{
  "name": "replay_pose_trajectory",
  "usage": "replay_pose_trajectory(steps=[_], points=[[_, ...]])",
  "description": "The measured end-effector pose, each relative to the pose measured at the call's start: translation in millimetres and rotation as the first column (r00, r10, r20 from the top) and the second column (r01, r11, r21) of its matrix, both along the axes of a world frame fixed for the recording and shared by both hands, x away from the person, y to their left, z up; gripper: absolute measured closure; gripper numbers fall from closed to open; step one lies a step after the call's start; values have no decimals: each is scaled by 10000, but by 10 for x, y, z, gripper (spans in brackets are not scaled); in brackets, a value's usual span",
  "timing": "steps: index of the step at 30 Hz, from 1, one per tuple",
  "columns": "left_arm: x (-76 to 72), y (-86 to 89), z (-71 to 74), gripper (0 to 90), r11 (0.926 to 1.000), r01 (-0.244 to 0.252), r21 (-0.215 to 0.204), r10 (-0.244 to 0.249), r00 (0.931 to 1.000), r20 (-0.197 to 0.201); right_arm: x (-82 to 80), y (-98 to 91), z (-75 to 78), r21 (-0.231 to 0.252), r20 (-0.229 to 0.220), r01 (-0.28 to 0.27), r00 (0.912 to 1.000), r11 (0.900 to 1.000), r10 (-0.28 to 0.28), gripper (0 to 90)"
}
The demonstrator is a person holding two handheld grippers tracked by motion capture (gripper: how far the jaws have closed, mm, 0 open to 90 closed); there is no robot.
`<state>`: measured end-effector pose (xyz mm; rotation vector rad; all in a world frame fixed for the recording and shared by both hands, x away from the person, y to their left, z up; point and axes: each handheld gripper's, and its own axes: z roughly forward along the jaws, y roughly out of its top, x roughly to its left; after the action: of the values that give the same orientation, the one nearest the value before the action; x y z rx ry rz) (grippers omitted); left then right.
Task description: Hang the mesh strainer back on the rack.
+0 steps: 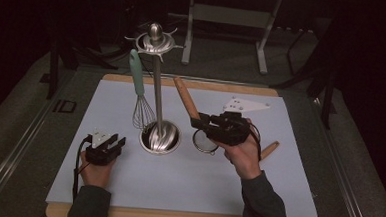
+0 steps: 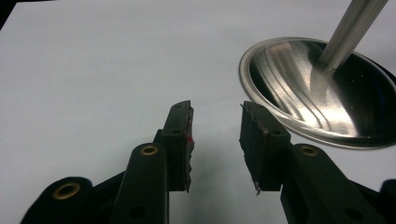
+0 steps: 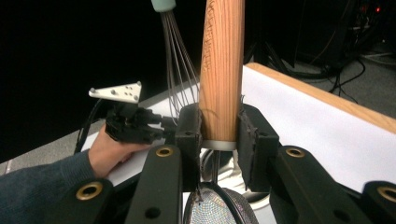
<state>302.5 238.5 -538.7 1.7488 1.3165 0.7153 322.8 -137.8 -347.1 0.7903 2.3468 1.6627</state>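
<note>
Above the worktop (image 1: 187, 188), beside the stand (image 1: 157, 86), the right gripper (image 3: 219, 140) has its jaws clamped on the strainer's (image 1: 205, 140) wooden handle (image 3: 223, 70): light, stiff, best gripped there. The left gripper's (image 2: 215, 135) jaws gape empty.

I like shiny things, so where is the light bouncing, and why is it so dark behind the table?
Left gripper view: bright streaks glare on the round steel stand base. High view: the pale blue table mat is lit, the room behind nearly black. Right gripper view: the wooden-handled mesh strainer is sharp, the background dark.
</note>
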Motion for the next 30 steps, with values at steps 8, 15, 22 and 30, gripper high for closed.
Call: replay_pose_trajectory(steps=[8,15,22,30], points=[[0,0,0,640,10000,3,0,-3,10000,-3,-55,53,211,399,424,-376,9985,9985,359,721],[0,0,0,640,10000,2,-1,-2,10000,0,-88,62,369,867,647,-726,9956,9936,671,721],[0,0,0,640,10000,6,14,-6,10000,5,-134,112,465,1197,930,-1030,9914,9875,921,720],[1,1,0,640,10000,13,4,-13,10000,2,-93,255,502,852,973,-1169,9893,9895,1085,720]])
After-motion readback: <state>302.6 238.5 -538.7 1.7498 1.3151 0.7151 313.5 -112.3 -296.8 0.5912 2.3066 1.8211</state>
